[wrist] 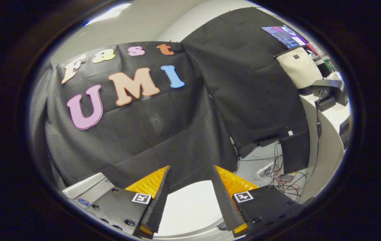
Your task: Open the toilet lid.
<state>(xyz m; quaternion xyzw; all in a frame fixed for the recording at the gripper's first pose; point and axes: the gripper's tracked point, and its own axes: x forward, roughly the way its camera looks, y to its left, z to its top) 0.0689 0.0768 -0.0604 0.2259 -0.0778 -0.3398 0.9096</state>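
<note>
Tongs [190, 174] spread wide, nothing held, white toilet lid [190, 207] below between fingers

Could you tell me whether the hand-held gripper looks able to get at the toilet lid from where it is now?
Probably yes: the hand-held gripper is open, the white toilet lid lies between its fingers, and nothing sits between them.

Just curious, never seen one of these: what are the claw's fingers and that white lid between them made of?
The claw is open. Its fingers look like orange plastic, faced with black ribbed, matte pads, probably rubber. The toilet lid between them is smooth, slightly glossy white, likely plastic.
</note>
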